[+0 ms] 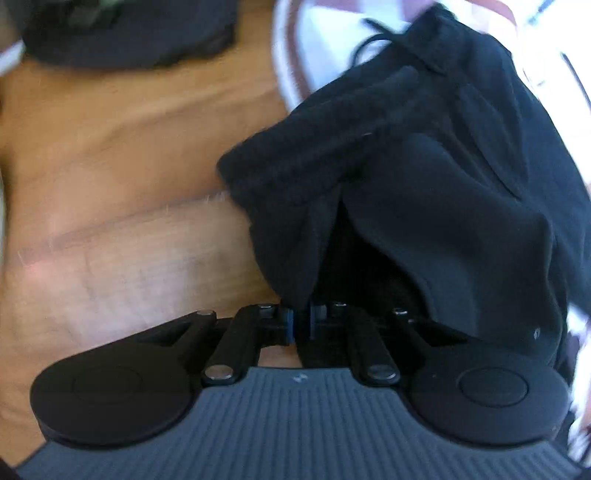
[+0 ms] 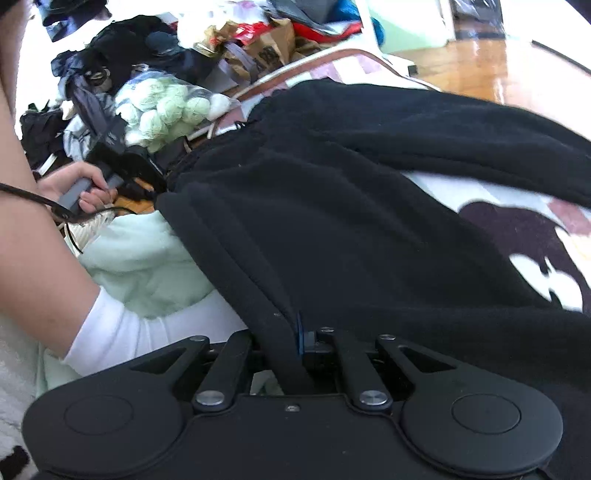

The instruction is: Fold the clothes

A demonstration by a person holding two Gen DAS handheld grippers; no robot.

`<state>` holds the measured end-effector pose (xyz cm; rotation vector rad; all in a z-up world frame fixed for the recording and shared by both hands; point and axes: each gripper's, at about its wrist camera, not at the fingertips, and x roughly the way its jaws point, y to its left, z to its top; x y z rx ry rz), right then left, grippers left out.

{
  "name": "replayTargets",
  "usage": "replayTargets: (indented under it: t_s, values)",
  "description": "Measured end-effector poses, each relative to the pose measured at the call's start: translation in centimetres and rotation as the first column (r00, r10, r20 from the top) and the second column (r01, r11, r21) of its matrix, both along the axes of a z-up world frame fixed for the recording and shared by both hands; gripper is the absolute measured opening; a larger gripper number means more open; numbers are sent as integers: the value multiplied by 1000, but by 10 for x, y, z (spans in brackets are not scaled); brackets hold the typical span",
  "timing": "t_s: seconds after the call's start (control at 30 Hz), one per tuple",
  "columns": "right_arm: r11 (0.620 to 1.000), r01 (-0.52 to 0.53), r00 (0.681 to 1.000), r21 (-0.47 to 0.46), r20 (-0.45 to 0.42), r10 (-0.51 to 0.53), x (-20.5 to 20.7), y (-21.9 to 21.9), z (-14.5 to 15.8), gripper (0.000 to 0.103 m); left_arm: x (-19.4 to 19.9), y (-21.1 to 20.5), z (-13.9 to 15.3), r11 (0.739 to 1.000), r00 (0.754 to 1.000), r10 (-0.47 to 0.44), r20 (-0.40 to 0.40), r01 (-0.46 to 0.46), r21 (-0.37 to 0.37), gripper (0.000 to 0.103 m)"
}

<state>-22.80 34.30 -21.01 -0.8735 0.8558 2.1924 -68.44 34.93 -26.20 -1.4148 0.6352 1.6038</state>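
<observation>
A black fleece garment (image 1: 443, 184) hangs bunched in the left wrist view, its ribbed hem and a drawcord toward the top. My left gripper (image 1: 301, 325) is shut on a fold of it, with the cloth running down between the blue pads. In the right wrist view the same black garment (image 2: 351, 221) lies stretched across a patterned rug (image 2: 517, 221). My right gripper (image 2: 299, 343) is shut on a thick fold at its near edge. A person's hand (image 2: 74, 181) grips the other tool's handle at the garment's far left corner.
Wooden floor (image 1: 110, 166) spreads left of the garment, with a dark folded pile (image 1: 129, 33) at its far end. A mint green cloth (image 2: 147, 266), a bag of pale green yarn balls (image 2: 166, 107) and a heap of clothes and bags (image 2: 258, 37) lie along the left.
</observation>
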Motion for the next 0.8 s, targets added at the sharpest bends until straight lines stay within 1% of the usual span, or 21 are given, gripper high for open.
replayTargets:
  t_s: [0.03, 0.13, 0.17, 0.2, 0.23, 0.27, 0.3, 0.33, 0.37, 0.4, 0.43, 0.47, 0.5, 0.53, 0.57, 0.6, 0.63, 0.7, 0.73, 0.77, 0.8]
  values:
    - [1000, 13, 1000, -19, 15, -13, 1, -4, -1, 10, 4, 3, 13, 999, 997, -38, -62, 39, 2, 25]
    - [993, 94, 995, -72, 43, -91, 19, -16, 1, 12, 8, 1, 55, 994, 975, -105, -195, 111, 23, 30]
    - [987, 140, 990, -73, 30, -138, 31, -22, 5, 17, 9, 1, 68, 991, 967, -119, -226, 128, 26, 30]
    - [978, 196, 981, -73, 11, -196, 45, -27, 11, 26, 9, 1, 81, 989, 961, -137, -241, 147, 26, 31]
    - [958, 276, 960, -78, -18, -278, 61, -32, 18, 41, 13, 1, 96, 984, 957, -165, -238, 175, 20, 34]
    - [926, 367, 926, -89, -54, -373, 81, -37, 27, 51, 24, 3, 109, 975, 946, -212, -246, 221, 8, 37]
    - [880, 463, 878, -109, -80, -472, 102, -41, 32, 59, 30, 6, 120, 962, 928, -257, -270, 271, 15, 41]
    - [818, 559, 814, -137, -96, -572, 125, -46, 35, 62, 49, 11, 129, 939, 903, -317, -290, 342, 39, 45]
    - [738, 652, 735, -176, -91, -672, 149, -51, 34, 62, 68, 17, 138, 908, 873, -377, -310, 415, 64, 46]
    - [637, 738, 641, -221, -65, -765, 174, -57, 30, 63, 87, 23, 146, 873, 848, -432, -307, 479, 97, 49]
    - [516, 813, 532, -269, -15, -846, 199, -62, 23, 63, 107, 30, 152, 828, 823, -489, -288, 542, 143, 52]
    - [399, 865, 435, -306, 58, -899, 222, -68, 15, 63, 128, 39, 154, 772, 790, -557, -256, 606, 193, 54]
    - [304, 899, 361, -315, 139, -922, 240, -73, 7, 63, 151, 50, 152, 714, 748, -626, -220, 663, 226, 55]
    - [230, 927, 299, -296, 213, -930, 253, -78, 4, 63, 175, 61, 145, 664, 706, -681, -193, 707, 241, 55]
    - [170, 950, 242, -262, 276, -930, 263, -82, 3, 63, 198, 69, 137, 619, 665, -726, -176, 743, 255, 55]
    - [109, 966, 184, -233, 332, -925, 270, -86, 2, 63, 224, 75, 124, 570, 615, -775, -146, 780, 260, 55]
    - [58, 972, 140, -228, 362, -922, 276, -90, 2, 63, 250, 81, 110, 518, 560, -820, -116, 813, 266, 55]
    - [-13, 963, 87, -269, 355, -931, 285, -98, -2, 63, 298, 86, 80, 427, 447, -894, -35, 872, 239, 55]
    - [-48, 956, 61, -288, 356, -933, 288, -102, -4, 63, 324, 83, 64, 378, 388, -922, -9, 904, 201, 54]
    - [-82, 948, 34, -307, 357, -933, 290, -106, -6, 63, 344, 79, 54, 328, 334, -942, -7, 928, 174, 54]
    - [-115, 945, 5, -305, 368, -930, 292, -109, -7, 63, 359, 72, 50, 282, 289, -957, -18, 944, 169, 54]
